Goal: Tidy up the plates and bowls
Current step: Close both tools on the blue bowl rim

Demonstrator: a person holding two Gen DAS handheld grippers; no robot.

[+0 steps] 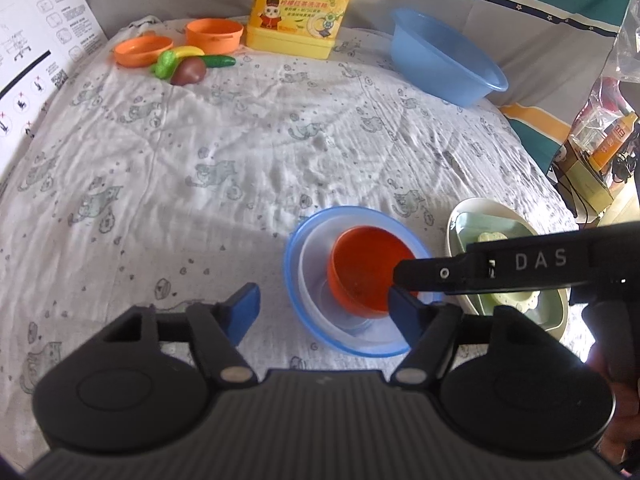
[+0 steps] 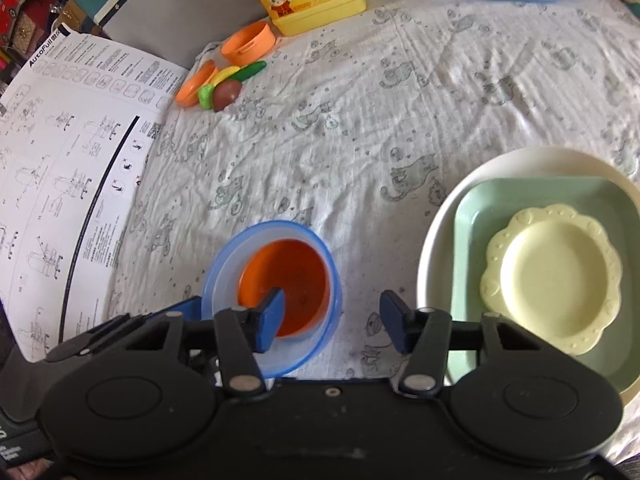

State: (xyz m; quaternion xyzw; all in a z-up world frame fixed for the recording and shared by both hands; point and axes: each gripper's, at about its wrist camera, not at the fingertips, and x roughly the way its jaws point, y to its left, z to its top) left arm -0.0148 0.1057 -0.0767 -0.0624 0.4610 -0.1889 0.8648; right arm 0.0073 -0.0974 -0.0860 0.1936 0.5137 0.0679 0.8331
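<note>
The left gripper (image 1: 324, 308) hangs with its jaws spread: one blue pad sits over bare cloth, the other at the near rim of the blue-rimmed bowl (image 1: 296, 280), at five o'clock in the left wrist view. Nested inside it are a clear bowl (image 1: 316, 264) and an orange bowl (image 1: 368, 268). The right gripper (image 2: 332, 320) is also spread; its left finger (image 2: 270, 316) overlaps the orange bowl, whether touching cannot be told. At three o'clock in the right wrist view a cream plate (image 2: 440, 232) carries a green square dish (image 2: 472, 240) and a scalloped yellow plate (image 2: 552, 276). On the printed cloth (image 1: 240, 140), a blue basin (image 1: 444, 60), yellow detergent tub (image 1: 300, 8) and toy vegetables (image 1: 188, 66) lie toward twelve o'clock.
</note>
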